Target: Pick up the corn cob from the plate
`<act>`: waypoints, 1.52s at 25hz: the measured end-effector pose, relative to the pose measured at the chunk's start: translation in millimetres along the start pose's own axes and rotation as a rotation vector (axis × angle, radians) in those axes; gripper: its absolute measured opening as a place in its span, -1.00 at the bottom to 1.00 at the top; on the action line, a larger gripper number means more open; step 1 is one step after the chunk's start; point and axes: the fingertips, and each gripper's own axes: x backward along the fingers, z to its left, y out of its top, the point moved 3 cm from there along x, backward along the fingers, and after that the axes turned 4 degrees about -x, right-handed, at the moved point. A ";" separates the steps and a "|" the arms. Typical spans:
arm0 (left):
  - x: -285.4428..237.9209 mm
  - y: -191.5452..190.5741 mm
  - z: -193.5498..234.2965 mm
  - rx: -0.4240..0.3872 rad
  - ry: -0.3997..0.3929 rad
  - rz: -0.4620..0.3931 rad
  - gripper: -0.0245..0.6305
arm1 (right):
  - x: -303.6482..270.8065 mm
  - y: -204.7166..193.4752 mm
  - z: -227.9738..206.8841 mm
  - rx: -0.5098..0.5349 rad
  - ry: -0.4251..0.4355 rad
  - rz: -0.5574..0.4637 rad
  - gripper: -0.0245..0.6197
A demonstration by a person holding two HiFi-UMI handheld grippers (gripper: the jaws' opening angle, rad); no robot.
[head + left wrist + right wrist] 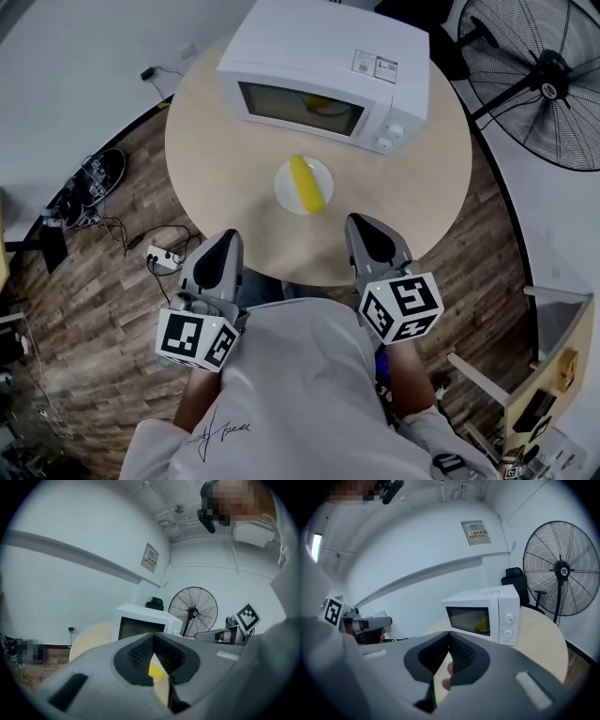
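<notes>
Jaws of left gripper and right gripper meet tip to tip, empty, at the table's near edge.

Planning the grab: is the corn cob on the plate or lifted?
On the plate: the corn cob lies flat across it; the left tongs and right tongs are short of it.

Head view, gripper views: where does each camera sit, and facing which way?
Head view: on the person's head, looking down at table, corn cob, microwave; shows left gripper, right gripper, shirt.
Left gripper view: on the left gripper, facing the microwave; its fingers show.
Right gripper view: on the right gripper, likewise.
All three share the microwave.
</notes>
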 end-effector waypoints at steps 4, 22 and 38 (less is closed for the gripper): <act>-4.2 1.3 6.8 -0.001 0.001 0.008 -0.93 | -10.9 3.6 1.5 -0.006 0.005 0.006 -0.88; -10.7 -1.2 30.0 0.017 0.025 0.036 -0.93 | -59.4 0.1 -3.0 0.001 0.020 0.088 -0.77; -14.0 -4.5 43.1 0.033 0.055 0.061 -0.93 | -103.1 -21.0 -12.6 0.017 0.036 0.212 -0.57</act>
